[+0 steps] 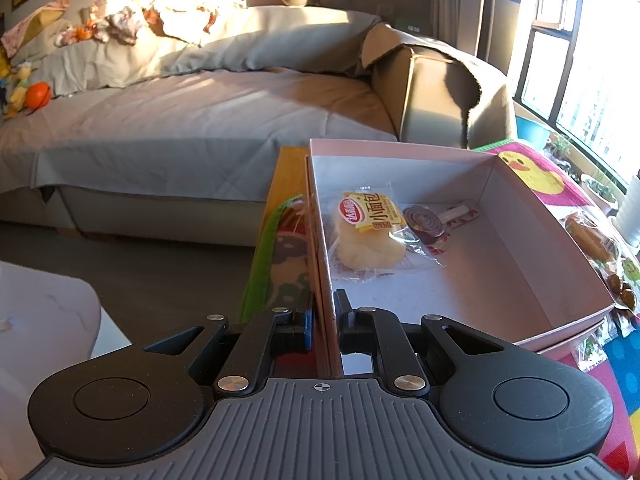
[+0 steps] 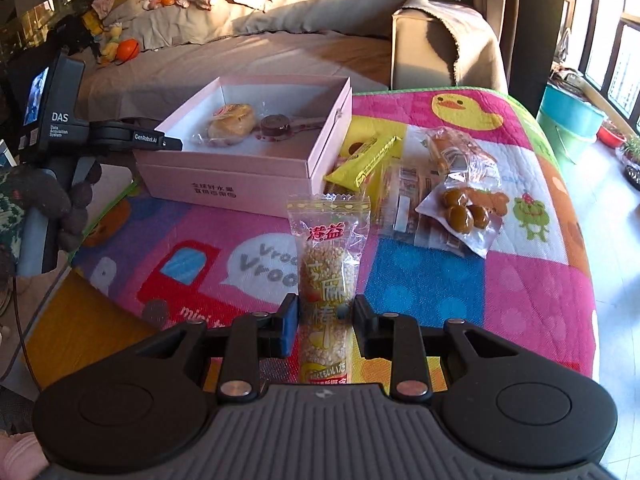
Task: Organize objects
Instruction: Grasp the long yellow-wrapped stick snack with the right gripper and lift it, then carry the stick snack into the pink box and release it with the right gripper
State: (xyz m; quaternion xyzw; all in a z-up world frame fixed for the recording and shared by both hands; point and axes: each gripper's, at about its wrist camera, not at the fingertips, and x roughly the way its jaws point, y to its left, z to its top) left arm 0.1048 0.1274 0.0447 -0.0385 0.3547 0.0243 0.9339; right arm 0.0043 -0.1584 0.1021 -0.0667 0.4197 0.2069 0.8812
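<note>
A pink box (image 2: 236,178) sits open on a colourful play mat (image 2: 420,264). Inside it lie a wrapped small bread (image 1: 368,236) and a wrapped chocolate lollipop (image 1: 426,222). My left gripper (image 1: 325,312) is shut on the box's near side wall (image 1: 329,280), one finger inside and one outside. My right gripper (image 2: 326,312) is shut on a clear-wrapped sesame stick (image 2: 328,276), held upright above the mat. The left gripper (image 2: 172,143) also shows at the box's left edge in the right wrist view, with a gloved hand (image 2: 40,200) under it.
Loose snacks lie on the mat right of the box: a yellow bar (image 2: 366,164), a bag of brown balls (image 2: 460,208), a wrapped pastry (image 2: 448,146). A grey sofa (image 1: 180,120) with toys stands behind. A teal bucket (image 2: 568,120) sits by the window.
</note>
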